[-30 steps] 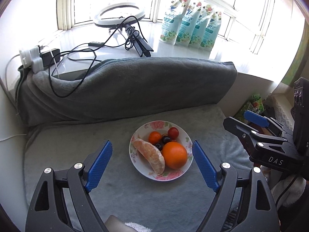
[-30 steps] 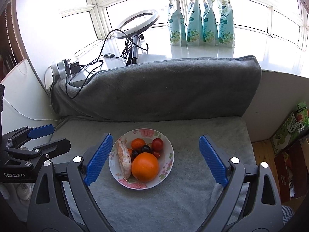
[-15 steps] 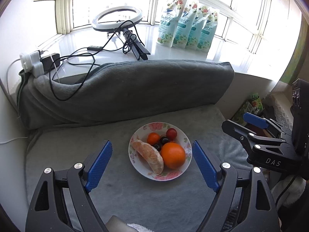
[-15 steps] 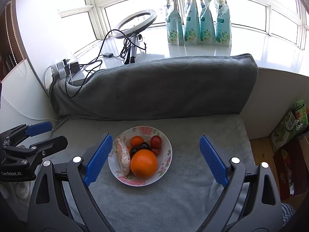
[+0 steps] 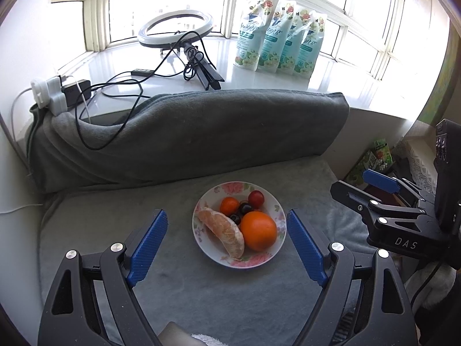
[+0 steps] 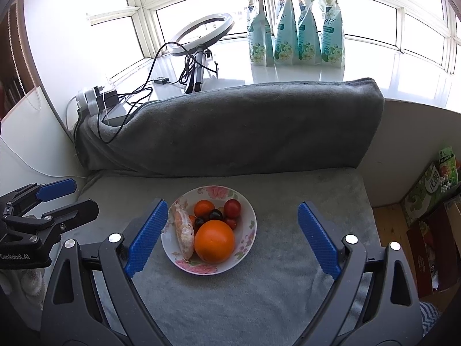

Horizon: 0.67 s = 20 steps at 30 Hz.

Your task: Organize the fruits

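A floral white bowl (image 5: 276,210) (image 6: 247,216) sits on a grey blanket. It holds a large orange (image 5: 258,231) (image 6: 214,241), a peeled citrus half (image 5: 223,231) (image 6: 184,232), a small orange (image 5: 229,205) (image 6: 204,207), a red cherry tomato (image 5: 256,198) (image 6: 232,208) and dark grapes (image 5: 245,208) (image 6: 215,215). My left gripper (image 5: 226,245) is open and empty, hovering in front of the bowl. My right gripper (image 6: 232,239) is open and empty, also in front of the bowl. Each gripper shows at the edge of the other's view.
A rolled grey blanket (image 5: 187,132) rises behind the bowl. On the windowsill stand a ring light (image 5: 176,28), cables, a power strip (image 5: 49,93) and several refill pouches (image 5: 278,49). Boxes (image 6: 432,190) sit on the floor at right.
Both grippers have drawn slightly back and up; the bowl sits a little further off in the views. The fruit has not moved. Both stay open.
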### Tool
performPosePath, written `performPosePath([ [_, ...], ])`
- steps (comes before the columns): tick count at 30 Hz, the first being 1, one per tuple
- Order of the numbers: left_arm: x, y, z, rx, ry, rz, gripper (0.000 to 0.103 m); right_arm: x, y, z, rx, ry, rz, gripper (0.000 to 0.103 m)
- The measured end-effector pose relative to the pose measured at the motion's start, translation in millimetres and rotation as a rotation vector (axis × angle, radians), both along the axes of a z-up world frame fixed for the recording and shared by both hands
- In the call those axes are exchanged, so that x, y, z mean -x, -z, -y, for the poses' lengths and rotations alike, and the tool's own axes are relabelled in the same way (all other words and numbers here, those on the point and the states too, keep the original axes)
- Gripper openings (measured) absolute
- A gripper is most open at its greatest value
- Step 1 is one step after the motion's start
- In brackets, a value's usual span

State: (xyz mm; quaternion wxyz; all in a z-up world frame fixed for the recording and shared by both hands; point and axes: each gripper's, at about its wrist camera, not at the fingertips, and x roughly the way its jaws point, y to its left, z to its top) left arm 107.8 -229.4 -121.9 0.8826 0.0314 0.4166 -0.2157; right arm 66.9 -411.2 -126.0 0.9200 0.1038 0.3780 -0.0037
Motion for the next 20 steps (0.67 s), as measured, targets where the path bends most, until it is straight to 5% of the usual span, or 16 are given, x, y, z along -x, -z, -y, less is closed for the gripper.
performPosePath([
  [20, 5.2, 0.8, 1.6, -0.012, 0.009, 0.014, 0.085, 7.0, 7.2, 3.2, -0.005, 0.019, -0.015, 0.094],
])
